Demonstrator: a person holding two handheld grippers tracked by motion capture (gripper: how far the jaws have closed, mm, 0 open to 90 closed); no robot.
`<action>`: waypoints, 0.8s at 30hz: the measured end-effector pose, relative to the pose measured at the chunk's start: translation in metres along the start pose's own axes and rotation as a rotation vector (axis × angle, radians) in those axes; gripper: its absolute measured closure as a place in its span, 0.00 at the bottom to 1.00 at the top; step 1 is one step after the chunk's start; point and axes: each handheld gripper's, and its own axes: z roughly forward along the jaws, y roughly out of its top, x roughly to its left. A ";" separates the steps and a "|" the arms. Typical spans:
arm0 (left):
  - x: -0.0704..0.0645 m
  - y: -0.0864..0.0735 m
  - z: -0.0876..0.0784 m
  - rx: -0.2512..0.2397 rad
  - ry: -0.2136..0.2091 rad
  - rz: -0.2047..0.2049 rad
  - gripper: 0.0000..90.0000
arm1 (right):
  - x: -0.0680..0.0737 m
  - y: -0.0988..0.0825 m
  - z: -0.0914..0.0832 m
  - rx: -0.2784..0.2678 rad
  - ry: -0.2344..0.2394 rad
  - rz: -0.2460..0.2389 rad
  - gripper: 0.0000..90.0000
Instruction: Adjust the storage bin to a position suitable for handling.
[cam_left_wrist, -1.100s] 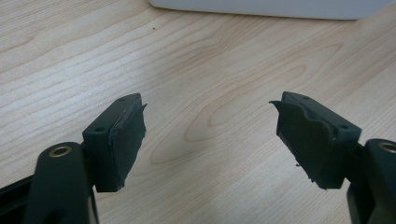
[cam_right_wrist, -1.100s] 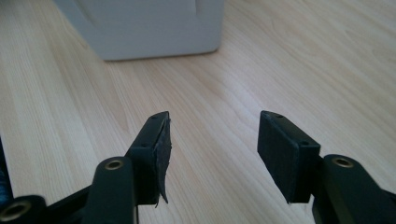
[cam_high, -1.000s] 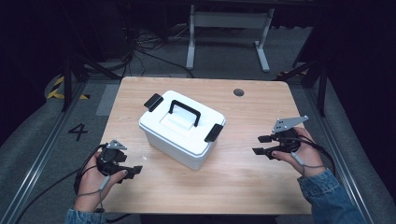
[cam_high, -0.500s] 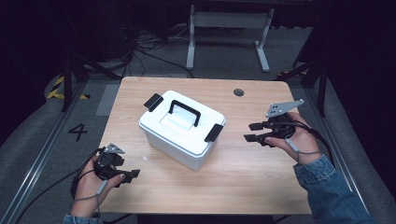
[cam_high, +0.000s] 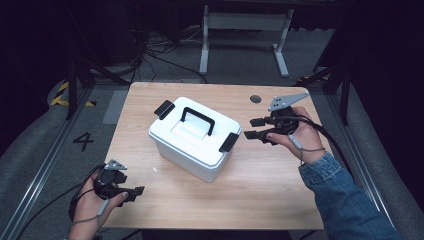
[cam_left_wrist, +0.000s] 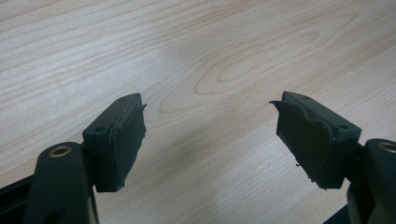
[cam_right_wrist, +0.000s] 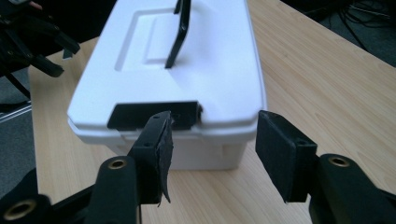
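Meanwhile, from above, the right gripper (cam_high: 256, 128), jaws spread, had advanced from three o'clock toward the white latched box (cam_high: 192, 140) mid-table, the left gripper (cam_high: 131, 191) idling unclenched at seven; its own view faced the near black latch (cam_right_wrist: 154, 115), likely next.

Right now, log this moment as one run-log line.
right hand-held gripper: open, facing near latch | left hand-held gripper: open over table | white box: lid on, handle upright
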 end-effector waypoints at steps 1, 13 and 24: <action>0.000 -0.001 -0.001 0.004 0.000 0.002 0.27 | 0.001 0.003 0.002 -0.003 0.000 -0.004 0.53; 0.002 -0.007 -0.002 0.008 0.007 -0.013 0.27 | 0.009 0.035 0.033 -0.001 0.036 -0.044 0.56; 0.002 -0.005 0.001 0.014 -0.001 -0.007 0.27 | 0.016 0.056 0.055 0.025 0.051 -0.058 0.64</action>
